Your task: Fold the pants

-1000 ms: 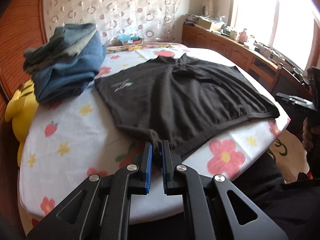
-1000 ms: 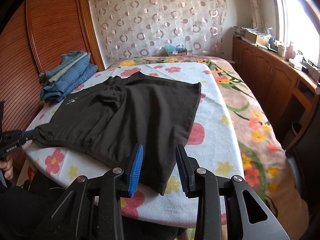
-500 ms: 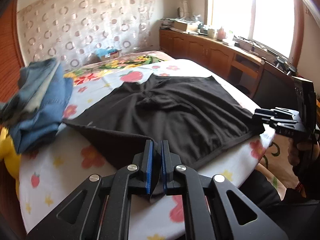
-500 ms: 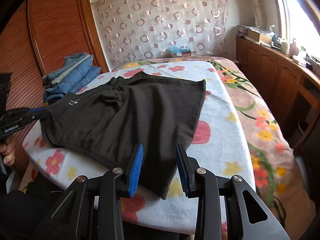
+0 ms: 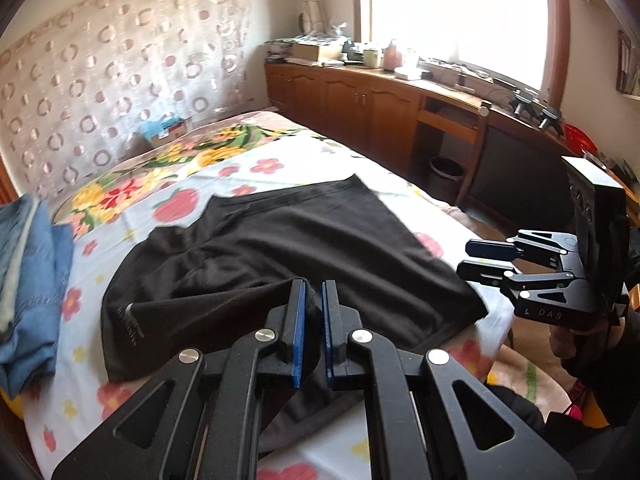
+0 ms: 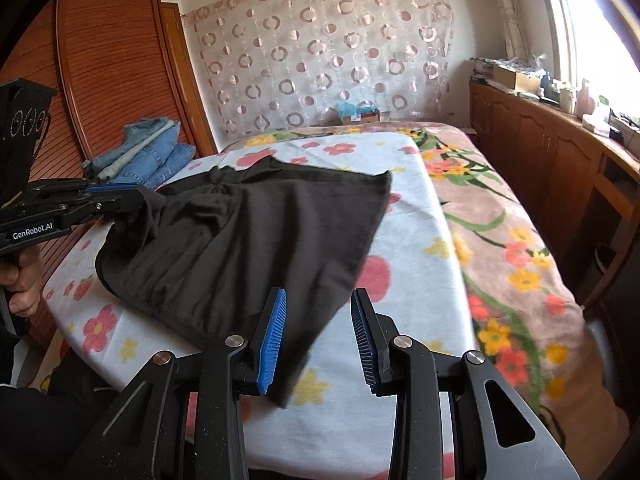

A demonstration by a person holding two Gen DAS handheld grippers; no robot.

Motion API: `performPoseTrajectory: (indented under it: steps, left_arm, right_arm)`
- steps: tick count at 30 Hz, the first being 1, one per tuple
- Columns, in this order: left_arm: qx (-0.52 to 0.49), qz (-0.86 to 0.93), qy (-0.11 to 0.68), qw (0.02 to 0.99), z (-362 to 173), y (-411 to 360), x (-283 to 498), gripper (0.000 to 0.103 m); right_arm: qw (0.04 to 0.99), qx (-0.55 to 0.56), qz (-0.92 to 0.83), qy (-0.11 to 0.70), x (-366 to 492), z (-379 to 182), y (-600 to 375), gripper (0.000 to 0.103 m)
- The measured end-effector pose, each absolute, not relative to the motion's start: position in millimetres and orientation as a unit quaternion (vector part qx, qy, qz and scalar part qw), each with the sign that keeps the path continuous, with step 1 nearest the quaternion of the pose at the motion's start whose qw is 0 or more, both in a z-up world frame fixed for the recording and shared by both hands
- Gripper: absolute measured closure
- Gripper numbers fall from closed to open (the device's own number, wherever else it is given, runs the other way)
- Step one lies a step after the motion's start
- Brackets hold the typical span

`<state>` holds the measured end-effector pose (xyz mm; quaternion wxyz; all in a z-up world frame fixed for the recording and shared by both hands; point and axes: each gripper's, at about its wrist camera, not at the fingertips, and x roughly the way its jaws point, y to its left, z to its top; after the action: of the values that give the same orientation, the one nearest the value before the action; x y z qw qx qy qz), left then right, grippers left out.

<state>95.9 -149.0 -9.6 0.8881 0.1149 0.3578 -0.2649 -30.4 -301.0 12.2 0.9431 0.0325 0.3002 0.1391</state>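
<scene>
Black pants [image 5: 280, 248] lie spread on the flowered bed cover [image 5: 280, 164]. My left gripper [image 5: 314, 292] is shut on one near corner of them, with dark cloth pinched between its blue pads. That corner is lifted off the bed and hangs over the rest of the garment. In the right wrist view the left gripper [image 6: 116, 196] holds this raised corner at the left of the pants [image 6: 248, 240]. My right gripper [image 6: 318, 300] stands open above the near right corner, with the cloth lying below its fingers. It shows in the left wrist view as the right gripper [image 5: 492, 260], beside the bed's edge.
A pile of folded blue jeans [image 6: 148, 156] sits at the far left of the bed. A small box [image 6: 358, 114] stands by the curtain. Wooden cabinets [image 6: 552, 152] run along the right, a wooden wardrobe [image 6: 112, 80] along the left. A waste bin [image 5: 446, 170] stands by the cabinets.
The left gripper has carried its corner of the pants up and across toward the right gripper, folding the cloth over itself. The right gripper has stayed where it was, open.
</scene>
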Motion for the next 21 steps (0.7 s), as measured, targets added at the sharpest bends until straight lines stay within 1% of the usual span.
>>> performPoseTrajectory:
  steps: [8,14,16,17,18,19,20,21]
  left_arm:
    - [0.118,-0.293,0.359,0.878,-8,-185,102,0.094]
    - [0.106,-0.29,0.367,0.877,-10,-186,111,0.093]
    - [0.097,-0.282,0.37,0.88,-8,-178,113,0.083]
    - [0.096,-0.277,0.368,0.883,-7,-175,113,0.076]
    - [0.096,-0.27,0.364,0.887,-5,-170,112,0.07]
    - [0.095,-0.266,0.361,0.889,-4,-167,112,0.068]
    - [0.092,-0.262,0.357,0.892,-2,-160,111,0.061]
    - [0.087,-0.258,0.354,0.895,0,-152,110,0.059]
  right_arm:
    - [0.946,0.041,0.131,0.294,-33,9,-316,0.068]
    - [0.947,0.045,0.126,0.293,-32,9,-317,0.068]
    - [0.947,0.045,0.126,0.293,-31,11,-314,0.068]
    - [0.947,0.044,0.127,0.292,-31,11,-312,0.068]
    - [0.947,0.043,0.128,0.292,-32,12,-311,0.068]
    - [0.947,0.042,0.129,0.291,-32,12,-309,0.068]
    - [0.947,0.041,0.131,0.29,-33,13,-308,0.068]
    - [0.947,0.039,0.134,0.29,-32,13,-305,0.068]
